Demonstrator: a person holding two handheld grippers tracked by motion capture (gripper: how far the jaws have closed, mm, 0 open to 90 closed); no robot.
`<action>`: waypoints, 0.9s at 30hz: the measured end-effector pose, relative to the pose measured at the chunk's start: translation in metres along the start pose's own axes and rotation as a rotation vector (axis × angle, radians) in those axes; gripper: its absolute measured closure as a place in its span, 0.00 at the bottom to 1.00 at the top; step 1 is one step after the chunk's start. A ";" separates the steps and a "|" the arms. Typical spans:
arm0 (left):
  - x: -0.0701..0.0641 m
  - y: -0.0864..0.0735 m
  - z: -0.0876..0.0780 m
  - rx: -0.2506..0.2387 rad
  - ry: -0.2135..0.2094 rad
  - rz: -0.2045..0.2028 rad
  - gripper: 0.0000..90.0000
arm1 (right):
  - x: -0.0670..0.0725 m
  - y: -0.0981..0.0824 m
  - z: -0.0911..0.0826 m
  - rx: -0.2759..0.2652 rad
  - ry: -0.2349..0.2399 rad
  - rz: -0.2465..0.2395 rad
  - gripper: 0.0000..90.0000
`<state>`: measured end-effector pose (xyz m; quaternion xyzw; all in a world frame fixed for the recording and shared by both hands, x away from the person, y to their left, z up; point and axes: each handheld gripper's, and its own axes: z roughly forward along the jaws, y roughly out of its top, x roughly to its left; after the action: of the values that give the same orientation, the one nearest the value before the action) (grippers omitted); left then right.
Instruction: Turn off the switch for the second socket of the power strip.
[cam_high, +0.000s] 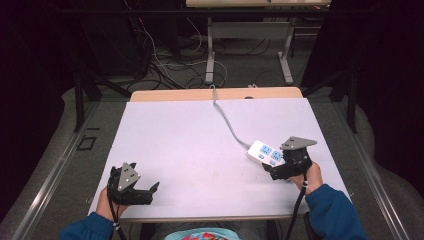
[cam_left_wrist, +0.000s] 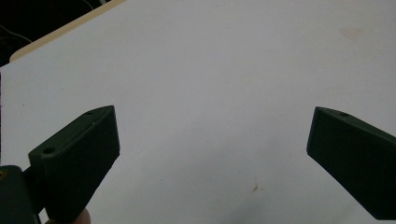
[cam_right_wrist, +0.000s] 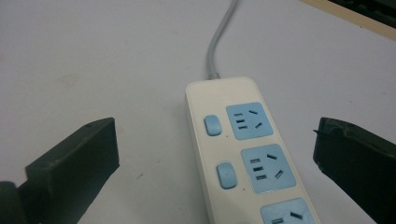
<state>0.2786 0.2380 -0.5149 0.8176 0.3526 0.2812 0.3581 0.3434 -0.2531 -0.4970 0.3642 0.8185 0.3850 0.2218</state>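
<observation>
Power strip (cam_high: 264, 152) lies flat near the right edge of the bench (cam_high: 200, 145), long axis running diagonally, and its grey cord (cam_high: 227, 120) leaves the far end toward the bench's back edge. Right tool (cam_high: 280, 170) sits over the strip's near end, jaws spread wide on either side, not touching. That end is hidden under it; in the right gripper view the third socket is cut off. Left tool (cam_high: 145, 192), well apart at the near left, gapes open over bare white bench.

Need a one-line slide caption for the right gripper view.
Open right hand-held gripper straddling a white power strip with blue sockets, pads clear of it, on the white table.
</observation>
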 end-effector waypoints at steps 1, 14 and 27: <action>0.000 0.000 0.000 0.005 -0.005 -0.007 0.03 | 0.002 0.000 -0.001 0.005 0.006 0.001 0.00; 0.000 0.000 -0.001 0.003 0.001 0.001 0.03 | 0.024 -0.001 -0.010 -0.012 0.032 -0.031 0.00; 0.000 0.000 -0.001 -0.003 0.003 0.001 0.03 | 0.042 -0.012 -0.015 -0.015 0.056 -0.071 0.00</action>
<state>0.2777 0.2382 -0.5146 0.8168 0.3525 0.2830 0.3585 0.3018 -0.2332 -0.5005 0.3222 0.8340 0.3929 0.2151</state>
